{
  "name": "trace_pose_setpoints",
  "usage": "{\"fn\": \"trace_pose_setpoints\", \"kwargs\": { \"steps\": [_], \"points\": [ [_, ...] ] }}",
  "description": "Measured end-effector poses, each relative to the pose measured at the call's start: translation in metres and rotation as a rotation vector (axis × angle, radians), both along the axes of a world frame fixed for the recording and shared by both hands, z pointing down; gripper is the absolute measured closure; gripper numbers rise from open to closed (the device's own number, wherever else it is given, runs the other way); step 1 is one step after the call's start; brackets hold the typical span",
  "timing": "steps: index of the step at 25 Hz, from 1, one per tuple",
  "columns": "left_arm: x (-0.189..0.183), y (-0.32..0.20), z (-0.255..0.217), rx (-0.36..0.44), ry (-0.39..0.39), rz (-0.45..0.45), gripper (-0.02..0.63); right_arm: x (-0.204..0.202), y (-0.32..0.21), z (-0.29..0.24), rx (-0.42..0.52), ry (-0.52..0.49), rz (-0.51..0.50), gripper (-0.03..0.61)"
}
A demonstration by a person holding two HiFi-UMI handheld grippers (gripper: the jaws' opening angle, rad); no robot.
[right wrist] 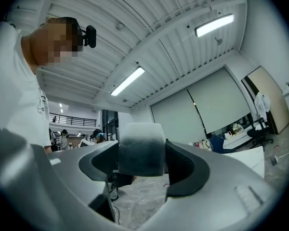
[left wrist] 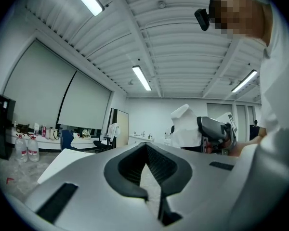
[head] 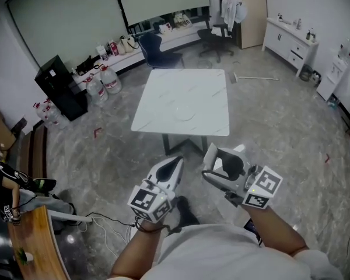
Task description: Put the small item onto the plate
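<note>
Left tongs (head: 175,161): held short of the worktop's near edge, over the floor. In the left gripper view the left tongs (left wrist: 146,150) are pressed together at the tips, with nothing between them.

Right tongs (head: 214,157): also short of the worktop's near edge, just right of the left pair. In the right gripper view the right tongs (right wrist: 140,153) are spread only as wide as the small item (right wrist: 139,146) and pinch it on both sides.

Worktop (head: 163,86): white, square, faintly veined. A clear round plate (head: 184,113) lies on it near the near edge, well apart from both tongs.

Room: left of the worktop are a black cabinet (head: 59,86) and water bottles (head: 104,84); beyond it is a dark blue chair (head: 157,50); to its far right are white cupboards (head: 291,39). The floor is grey and marbled.

Small item: a blocky piece with rounded corners, pale on top and shading to dark grey lower down. It is off the plate.
</note>
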State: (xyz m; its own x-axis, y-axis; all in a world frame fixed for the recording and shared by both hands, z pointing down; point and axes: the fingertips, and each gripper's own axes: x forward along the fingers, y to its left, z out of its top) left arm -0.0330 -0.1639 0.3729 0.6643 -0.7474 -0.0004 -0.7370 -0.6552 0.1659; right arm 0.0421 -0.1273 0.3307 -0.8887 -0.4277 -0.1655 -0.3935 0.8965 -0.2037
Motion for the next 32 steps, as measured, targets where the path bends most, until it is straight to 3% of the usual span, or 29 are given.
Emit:
{"fn": "trace_pose_setpoints", "kwargs": {
  "steps": [8,15,22,32],
  "points": [
    [-0.049,-0.155,-0.016,0.006,-0.017,0.058,0.609,-0.052,-0.159,0.0,-0.019,0.056,0.052,0.285],
    [-0.089,-0.244,-0.005,0.002,-0.027,0.087,0.609,-0.092,-0.253,0.021,-0.038,0.097,0.093,0.285],
    [-0.105,-0.311,0.019,-0.023,-0.037,0.063,0.609,-0.109,-0.339,0.057,-0.051,0.203,0.083,0.285],
    [-0.103,-0.434,0.052,-0.057,-0.063,-0.015,0.609,-0.107,-0.469,0.152,-0.066,0.425,-0.025,0.285]
  ]
}}
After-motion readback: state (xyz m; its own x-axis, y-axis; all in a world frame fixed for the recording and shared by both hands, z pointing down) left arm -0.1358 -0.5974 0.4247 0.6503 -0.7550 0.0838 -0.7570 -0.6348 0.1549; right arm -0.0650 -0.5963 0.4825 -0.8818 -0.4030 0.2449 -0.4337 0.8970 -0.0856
